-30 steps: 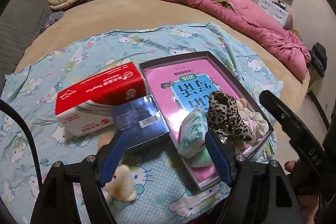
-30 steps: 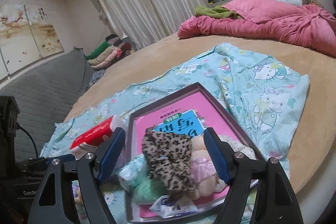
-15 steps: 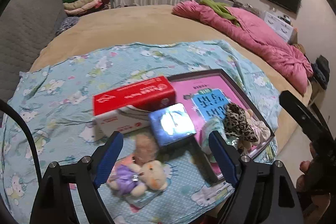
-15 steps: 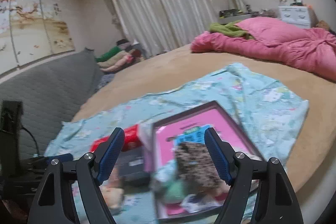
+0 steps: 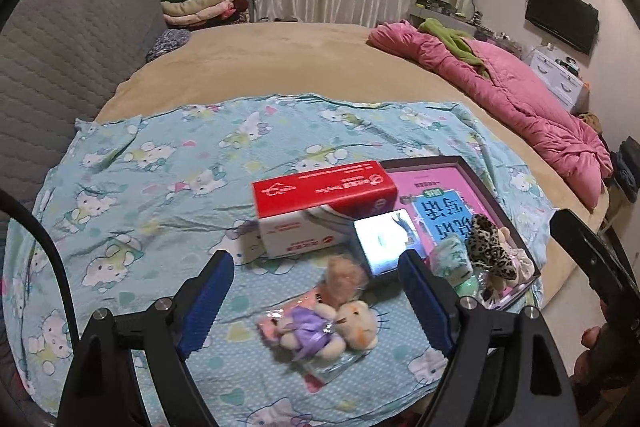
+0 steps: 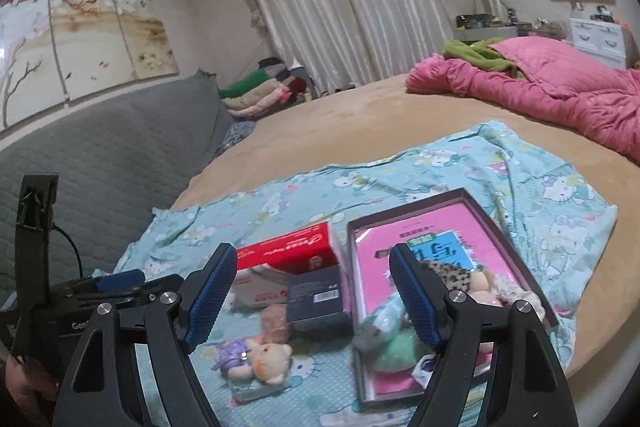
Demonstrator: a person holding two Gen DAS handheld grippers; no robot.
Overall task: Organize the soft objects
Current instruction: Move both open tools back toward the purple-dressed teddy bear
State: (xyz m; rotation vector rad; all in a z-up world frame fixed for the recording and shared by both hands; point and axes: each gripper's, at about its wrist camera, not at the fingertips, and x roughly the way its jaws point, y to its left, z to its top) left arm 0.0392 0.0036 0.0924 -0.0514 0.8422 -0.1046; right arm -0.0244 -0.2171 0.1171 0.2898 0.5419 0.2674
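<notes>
My left gripper (image 5: 316, 303) hung empty over the cartoon-print blue sheet (image 5: 152, 187), its jaws having just been opening with nothing between them. The small plush bear in a crinkly clear bag (image 5: 320, 327) lay right below it. Beyond sat the red-and-white tissue box (image 5: 320, 207). My right gripper (image 6: 312, 299) gaped empty too; the dark shallow tray (image 6: 516, 251) with the leopard-print scrunchie (image 6: 452, 275) was under its right finger.

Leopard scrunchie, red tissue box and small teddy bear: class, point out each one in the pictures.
Leopard scrunchie (image 5: 489, 245), left wrist view, on its spotted fabric.
Red tissue box (image 5: 324, 191), left wrist view, on its red top face.
Small teddy bear (image 5: 357, 319), left wrist view, on its cream head.
</notes>
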